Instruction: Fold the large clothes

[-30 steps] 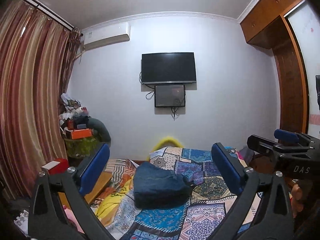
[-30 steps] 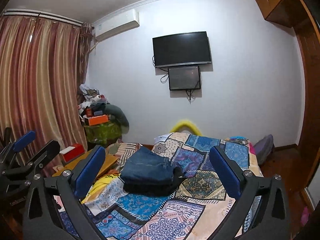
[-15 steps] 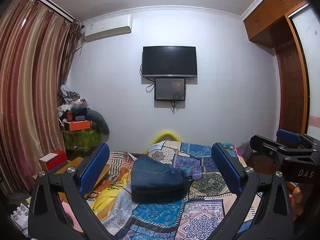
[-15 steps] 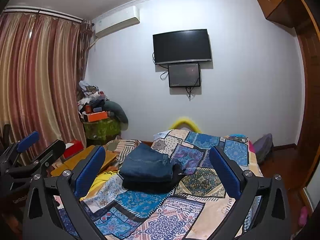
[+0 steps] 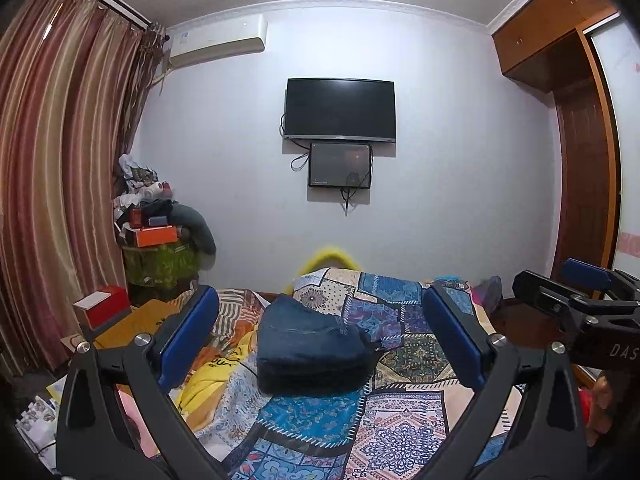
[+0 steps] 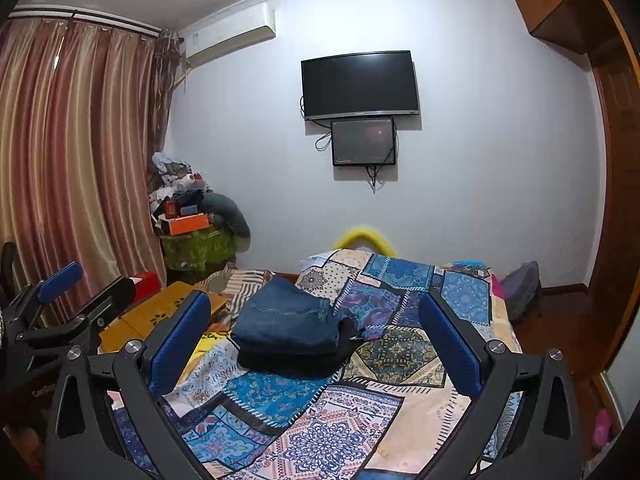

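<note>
A folded pile of blue denim jeans [image 5: 308,340] [image 6: 286,326] rests on a darker folded garment [image 6: 288,360] in the middle of the bed, on a patchwork bedspread [image 5: 400,320] [image 6: 384,320]. My left gripper [image 5: 320,344] is open and held above the near end of the bed, well back from the pile, nothing between its blue pads. My right gripper [image 6: 314,346] is open too, empty, also short of the pile. Each gripper shows at the edge of the other's view.
A yellow cloth [image 5: 208,388] lies at the bed's left edge beside a wooden board [image 6: 160,314]. A cluttered green-draped stand [image 5: 160,260] is in the left corner by striped curtains [image 5: 52,184]. A wardrobe [image 5: 580,176] lines the right wall; a TV [image 5: 340,109] hangs ahead.
Both views have tilted upward a little and the grippers have drawn slightly back from the bed. The jeans pile has not moved and both grippers stay open.
</note>
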Tool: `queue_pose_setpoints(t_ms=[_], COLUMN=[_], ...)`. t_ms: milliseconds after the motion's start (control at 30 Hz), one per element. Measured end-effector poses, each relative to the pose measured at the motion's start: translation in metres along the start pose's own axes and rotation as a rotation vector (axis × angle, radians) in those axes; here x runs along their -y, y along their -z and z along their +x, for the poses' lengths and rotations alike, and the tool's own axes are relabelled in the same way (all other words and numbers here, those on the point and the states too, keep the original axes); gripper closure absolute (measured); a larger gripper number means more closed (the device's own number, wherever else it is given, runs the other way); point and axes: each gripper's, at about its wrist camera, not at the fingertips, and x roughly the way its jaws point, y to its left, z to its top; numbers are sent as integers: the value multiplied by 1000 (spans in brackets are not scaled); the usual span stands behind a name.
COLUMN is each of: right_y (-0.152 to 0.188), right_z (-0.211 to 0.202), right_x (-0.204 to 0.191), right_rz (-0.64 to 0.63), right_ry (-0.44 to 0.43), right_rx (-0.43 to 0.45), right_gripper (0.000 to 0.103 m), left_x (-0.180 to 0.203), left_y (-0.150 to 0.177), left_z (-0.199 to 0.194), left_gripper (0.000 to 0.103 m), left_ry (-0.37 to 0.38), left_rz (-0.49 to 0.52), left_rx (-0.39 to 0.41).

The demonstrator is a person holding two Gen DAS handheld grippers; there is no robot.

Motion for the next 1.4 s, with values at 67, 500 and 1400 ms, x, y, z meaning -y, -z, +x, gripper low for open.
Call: queue_pose_setpoints(t_ms=[67,500,1400], right_y=[0,0,3], right_z=[0,0,9], right_x=[0,3,3], right_rz=[-3,-1,-11], right_ry=[3,11,38], right_rx=[-1,-7,-29], right_gripper=[0,0,0], left_x=[-1,1,5], left_y=[1,4,10], left_z=[1,5,13], left_gripper=[1,1,1], left_ry=[-2,7,25], left_rz=[-1,-7,7], left_rx=[-4,-27,-49])
